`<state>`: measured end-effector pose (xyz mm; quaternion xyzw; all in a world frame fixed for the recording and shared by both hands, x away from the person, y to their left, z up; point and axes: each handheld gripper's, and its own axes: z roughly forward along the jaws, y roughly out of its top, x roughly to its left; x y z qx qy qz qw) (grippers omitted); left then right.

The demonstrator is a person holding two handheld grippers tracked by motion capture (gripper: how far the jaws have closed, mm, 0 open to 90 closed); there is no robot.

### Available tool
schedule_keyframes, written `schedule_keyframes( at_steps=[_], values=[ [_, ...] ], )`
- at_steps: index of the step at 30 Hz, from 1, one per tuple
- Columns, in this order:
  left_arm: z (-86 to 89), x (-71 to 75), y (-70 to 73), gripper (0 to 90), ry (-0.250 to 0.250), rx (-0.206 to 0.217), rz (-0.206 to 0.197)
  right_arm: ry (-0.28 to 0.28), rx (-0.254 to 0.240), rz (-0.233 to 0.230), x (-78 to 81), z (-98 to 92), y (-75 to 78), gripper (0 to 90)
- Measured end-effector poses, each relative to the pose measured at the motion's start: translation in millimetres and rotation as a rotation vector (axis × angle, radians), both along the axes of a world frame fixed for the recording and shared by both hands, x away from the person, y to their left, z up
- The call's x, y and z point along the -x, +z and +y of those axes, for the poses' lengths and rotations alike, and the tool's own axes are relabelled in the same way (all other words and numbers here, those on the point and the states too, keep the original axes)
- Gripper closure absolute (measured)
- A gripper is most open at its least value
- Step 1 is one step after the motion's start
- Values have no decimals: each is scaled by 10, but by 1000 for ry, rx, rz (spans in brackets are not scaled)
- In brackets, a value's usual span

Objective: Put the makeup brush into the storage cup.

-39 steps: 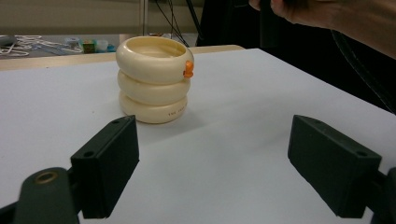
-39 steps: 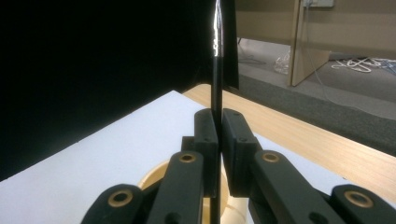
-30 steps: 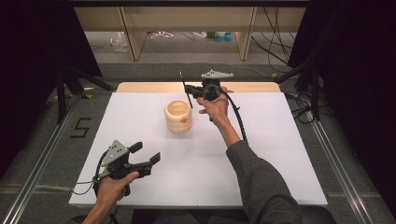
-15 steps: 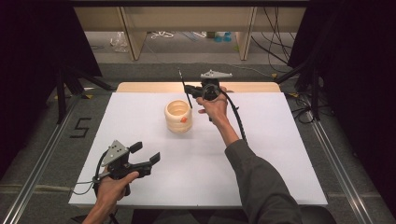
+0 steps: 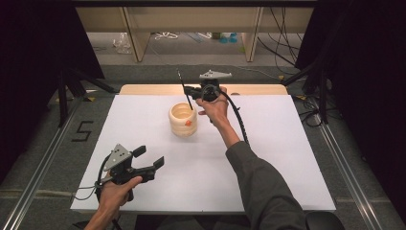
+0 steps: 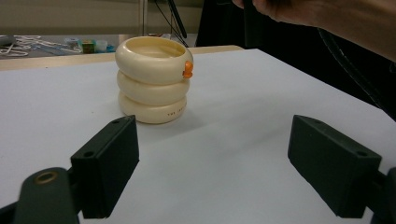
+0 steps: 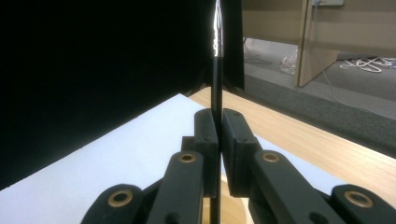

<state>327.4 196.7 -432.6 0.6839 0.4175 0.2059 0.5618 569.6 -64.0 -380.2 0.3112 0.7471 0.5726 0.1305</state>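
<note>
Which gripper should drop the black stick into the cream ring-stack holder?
Right. The right gripper is shut on the black stick, whose lower end is at the cream holder mouth. The left gripper is open, near the table's front edge.

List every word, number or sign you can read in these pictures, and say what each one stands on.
"5": a large dark numeral on the grey floor left of the table.
Small reddish print on the lowest ring of the cream ringed holder, in the left gripper view: it seems to start "THE", the rest too small to read.
No other readable text shows.
</note>
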Motion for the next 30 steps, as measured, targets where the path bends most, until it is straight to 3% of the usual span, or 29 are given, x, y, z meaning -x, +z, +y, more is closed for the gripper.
schedule_keyframes(
  at_steps=[7, 9, 11, 13, 27, 30],
  values=[
    [0, 0, 0, 158, 0, 0, 0, -1, -7, 2, -8, 24, -26, 857],
    [0, 0, 0, 158, 0, 0, 0, 1, -11, 25, 5, 40, -26, 857],
    [2, 0, 0, 158, 1, 0, 0, 6, -16, 3, -4, 53, -42, 857],
    [1, 0, -1, 158, 0, 1, 0, 6, -11, 26, 11, 68, -44, 857],
    [-6, 0, 0, 158, -1, 3, 1, 15, -1, 10, 2, 112, -103, 857],
    [-10, 2, 0, 158, -1, 5, 1, 17, 1, 32, 13, 117, -102, 857]
  ],
)
